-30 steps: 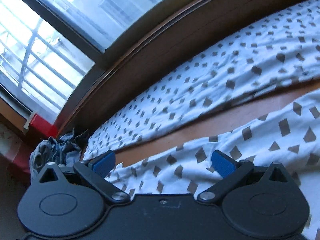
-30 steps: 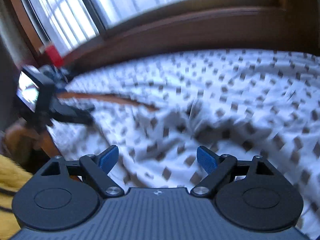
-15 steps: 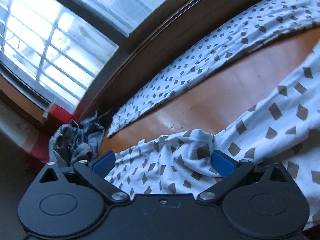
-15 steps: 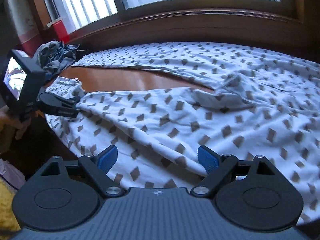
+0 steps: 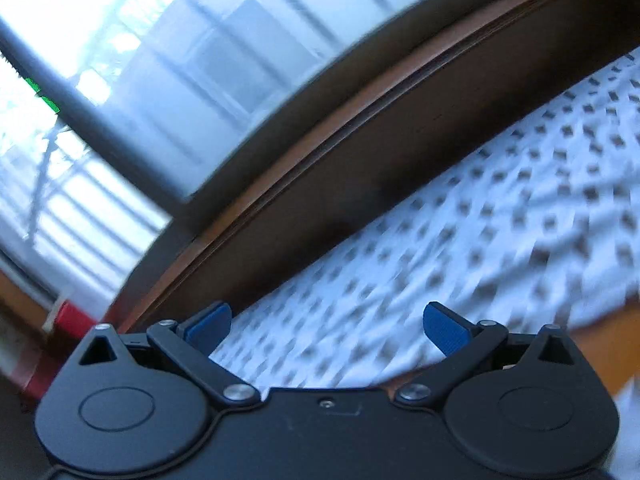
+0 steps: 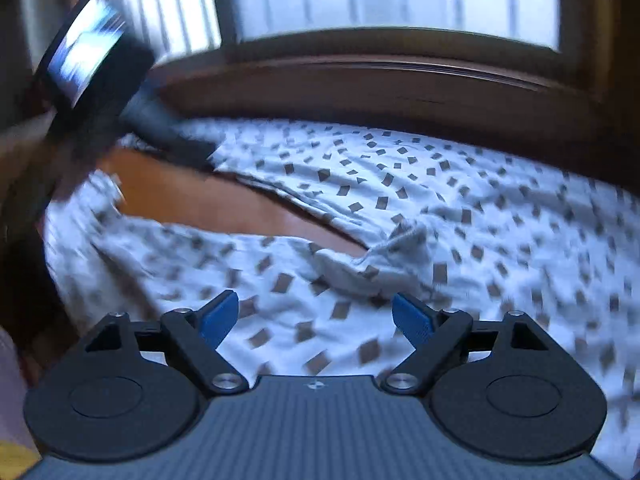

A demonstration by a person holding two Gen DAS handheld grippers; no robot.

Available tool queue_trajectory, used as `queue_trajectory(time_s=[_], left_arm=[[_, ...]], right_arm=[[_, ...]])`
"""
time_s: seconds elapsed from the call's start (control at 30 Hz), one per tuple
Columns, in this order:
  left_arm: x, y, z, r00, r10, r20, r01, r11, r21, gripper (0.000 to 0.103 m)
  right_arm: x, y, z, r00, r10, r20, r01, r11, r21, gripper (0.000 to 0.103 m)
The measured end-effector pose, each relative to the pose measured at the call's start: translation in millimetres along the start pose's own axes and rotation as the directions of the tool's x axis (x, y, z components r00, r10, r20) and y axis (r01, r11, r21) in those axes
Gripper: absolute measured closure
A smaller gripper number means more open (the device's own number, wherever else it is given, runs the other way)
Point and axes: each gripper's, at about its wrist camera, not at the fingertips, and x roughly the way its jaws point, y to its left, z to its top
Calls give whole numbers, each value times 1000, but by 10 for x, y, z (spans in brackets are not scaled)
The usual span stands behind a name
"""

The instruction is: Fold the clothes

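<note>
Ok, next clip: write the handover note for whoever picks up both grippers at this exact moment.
Left gripper: open, holding nothing, over the far leg of the patterned trousers near the window-side wall; its view is blurred by motion.
Right gripper: open, empty, above the near leg.
Trousers lie spread flat on the wooden table, legs apart in a V with bare wood between them; the crotch is bunched just ahead of the right gripper.
Done: garment laid out. No fold is visible yet.
Left: probably bring one leg over the other, then fold lengthwise.
</note>
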Motion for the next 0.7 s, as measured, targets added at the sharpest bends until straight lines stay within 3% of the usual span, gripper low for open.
queue_trajectory(time_s=[0.13, 0.37, 0.43, 0.57, 0.7], left_arm=[[267, -298, 473, 1000, -10, -17, 11, 998, 57, 0], [468, -364, 450, 991, 127, -46, -122, 987, 104, 0], [511, -330, 448, 990, 131, -58, -126, 987, 97, 0], [523, -310, 438, 989, 136, -53, -130, 986, 105, 0], [392, -301, 429, 989, 129, -71, -125, 990, 60, 0]], right_arm=[[40, -85, -69, 996, 80, -37, -81, 996, -35, 15], [-178, -170, -245, 975, 207, -81, -216, 968, -129, 9], [-265, -232, -287, 970, 226, -87, -236, 963, -129, 9], [-544, -443, -246, 985, 170, -24, -172, 983, -72, 14], [-948, -957, -315, 996, 33, 87, -40, 996, 78, 14]])
